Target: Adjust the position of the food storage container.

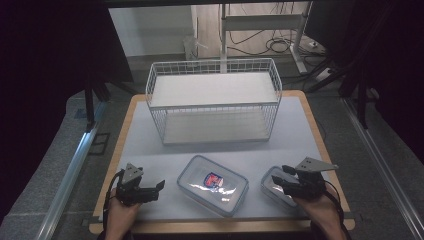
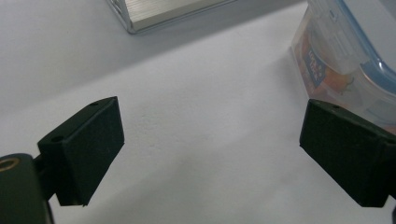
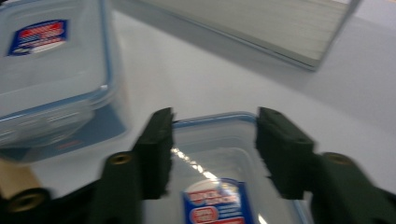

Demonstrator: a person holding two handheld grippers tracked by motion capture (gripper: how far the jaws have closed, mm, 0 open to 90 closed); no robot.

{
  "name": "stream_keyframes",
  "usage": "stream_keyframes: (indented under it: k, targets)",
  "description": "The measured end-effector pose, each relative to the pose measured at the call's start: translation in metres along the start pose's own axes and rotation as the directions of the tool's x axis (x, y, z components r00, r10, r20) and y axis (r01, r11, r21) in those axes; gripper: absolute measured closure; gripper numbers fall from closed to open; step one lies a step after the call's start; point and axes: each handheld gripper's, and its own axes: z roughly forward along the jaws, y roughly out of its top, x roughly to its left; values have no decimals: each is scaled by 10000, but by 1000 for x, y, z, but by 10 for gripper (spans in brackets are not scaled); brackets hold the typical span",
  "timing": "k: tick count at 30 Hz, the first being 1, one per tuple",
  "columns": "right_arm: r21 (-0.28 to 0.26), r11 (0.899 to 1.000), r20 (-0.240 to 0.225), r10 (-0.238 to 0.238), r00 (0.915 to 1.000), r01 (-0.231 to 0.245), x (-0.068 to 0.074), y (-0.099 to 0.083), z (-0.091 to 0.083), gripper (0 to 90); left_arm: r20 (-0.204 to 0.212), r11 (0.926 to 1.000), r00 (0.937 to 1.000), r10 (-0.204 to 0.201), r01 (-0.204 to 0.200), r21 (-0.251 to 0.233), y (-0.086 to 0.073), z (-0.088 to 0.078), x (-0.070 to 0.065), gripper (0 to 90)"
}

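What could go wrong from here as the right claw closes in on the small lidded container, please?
The right claw hangs over the small container, whose smooth plastic lid may let the pads slip. That container sits near the table's front edge, so a nudge could push it off. The large container lies close beside it and might get bumped.

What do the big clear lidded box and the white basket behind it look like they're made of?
Large clear lidded box: likely glossy transparent plastic; glare streaks its lid and the label shows clearly. White wire basket: probably white-coated metal wire, seen as a thin open grid.

Container labels (image 3: 217,205) show print (too blurred to read).
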Motion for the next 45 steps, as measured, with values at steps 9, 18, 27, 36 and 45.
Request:
stream_keyframes:
  k: [9,18,27,36,45]
  targets:
    - [350,9905,-852,-1293,9879,1327,23,3,-1,895,-78,10000,9999,69,-69,58,0,0,-1,65]
    - [962,9809,-1924,-1486,9700,1693,49,-1,5,897,-223,9997,9995,219,-217,99,0,0,-1,65]
    - [2195,9625,-1576,-1263,9794,1594,46,-22,12,897,-271,9996,9993,250,-247,110,0,-1,-2,65]
    - [2220,9669,-1299,-987,9866,1259,29,-22,8,897,-256,9992,9992,316,-310,237,-1,1,-2,65]
    - [2265,9731,-169,-388,9991,417,-4,-27,-7,897,-240,9994,9994,266,-260,242,-1,1,-2,65]
